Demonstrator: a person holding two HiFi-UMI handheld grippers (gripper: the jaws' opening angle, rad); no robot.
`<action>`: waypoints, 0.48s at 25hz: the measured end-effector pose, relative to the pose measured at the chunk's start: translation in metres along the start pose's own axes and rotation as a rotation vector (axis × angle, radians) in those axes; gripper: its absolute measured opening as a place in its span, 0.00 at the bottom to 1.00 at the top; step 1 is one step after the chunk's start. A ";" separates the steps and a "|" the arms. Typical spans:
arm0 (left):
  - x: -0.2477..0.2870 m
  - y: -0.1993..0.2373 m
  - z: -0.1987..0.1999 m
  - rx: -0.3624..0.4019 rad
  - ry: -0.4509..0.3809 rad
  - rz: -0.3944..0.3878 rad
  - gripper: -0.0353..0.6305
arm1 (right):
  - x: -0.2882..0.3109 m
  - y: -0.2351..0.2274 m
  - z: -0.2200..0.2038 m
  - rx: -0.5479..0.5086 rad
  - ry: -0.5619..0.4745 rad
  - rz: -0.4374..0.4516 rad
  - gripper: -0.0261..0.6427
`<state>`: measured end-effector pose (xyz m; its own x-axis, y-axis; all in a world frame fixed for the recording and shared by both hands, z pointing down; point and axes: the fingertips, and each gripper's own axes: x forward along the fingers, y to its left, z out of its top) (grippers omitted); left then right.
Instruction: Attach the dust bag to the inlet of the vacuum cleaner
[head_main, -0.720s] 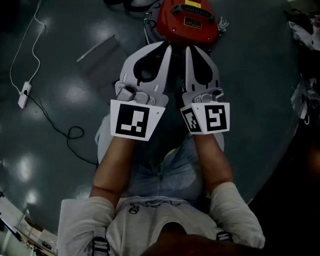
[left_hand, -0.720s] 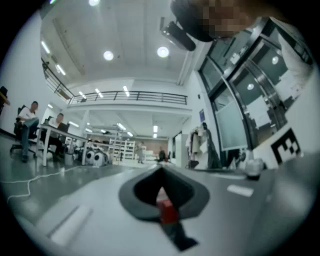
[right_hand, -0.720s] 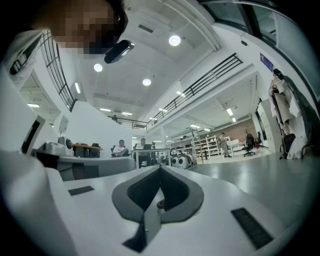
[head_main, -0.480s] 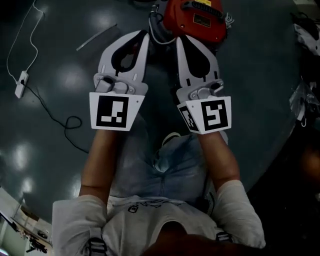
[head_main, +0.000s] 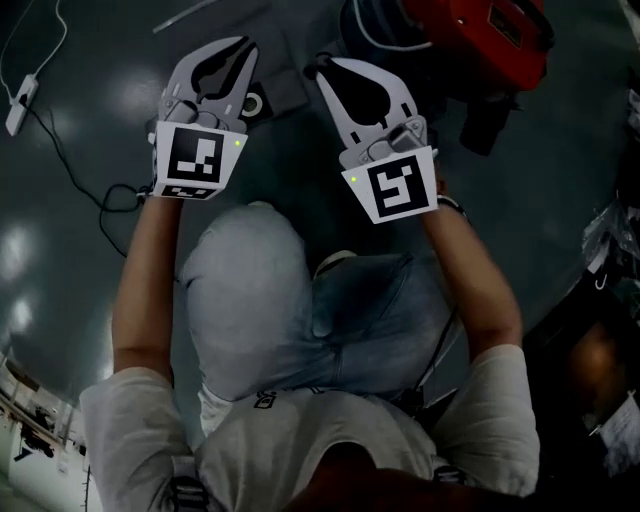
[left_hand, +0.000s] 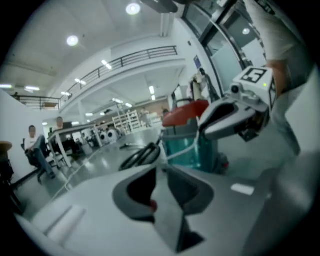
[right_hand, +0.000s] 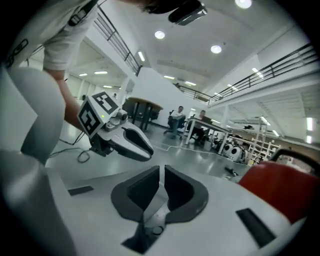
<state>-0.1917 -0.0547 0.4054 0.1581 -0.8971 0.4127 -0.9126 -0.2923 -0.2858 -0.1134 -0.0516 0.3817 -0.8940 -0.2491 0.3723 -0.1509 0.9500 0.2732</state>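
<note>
The vacuum cleaner (head_main: 480, 35) has a red lid and stands at the head view's top right, with its black hose (head_main: 368, 30) curled beside it. The left gripper view shows its teal body (left_hand: 190, 142) ahead. A flat grey piece (head_main: 278, 92) with a round ring lies on the floor between the two grippers; it may be the dust bag. My left gripper (head_main: 240, 45) hangs over the floor left of it, shut and empty. My right gripper (head_main: 322, 66) is just right of it, short of the vacuum, shut with nothing held. Each gripper shows in the other's view.
A white power strip (head_main: 20, 92) and its cable (head_main: 90, 170) lie on the dark floor at the left. A pale rod (head_main: 190, 12) lies at the top. The person's knees (head_main: 250, 290) fill the middle. Tables and seated people (right_hand: 177, 120) stand far off.
Both grippers have moved up and left in the head view and spread apart. The vacuum now sits to the right of them instead of straight ahead. The person's knees have come up.
</note>
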 end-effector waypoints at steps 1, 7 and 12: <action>0.000 -0.008 -0.029 -0.014 0.050 -0.022 0.20 | 0.011 0.015 -0.012 -0.027 0.024 0.040 0.05; 0.004 -0.081 -0.194 0.058 0.362 -0.161 0.36 | 0.068 0.090 -0.104 -0.188 0.166 0.235 0.24; 0.002 -0.138 -0.295 0.325 0.569 -0.243 0.45 | 0.097 0.139 -0.176 -0.336 0.284 0.335 0.29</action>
<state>-0.1767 0.0822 0.7011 0.0407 -0.5067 0.8611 -0.7035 -0.6265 -0.3354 -0.1467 0.0232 0.6114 -0.7144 -0.0286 0.6991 0.3065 0.8854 0.3495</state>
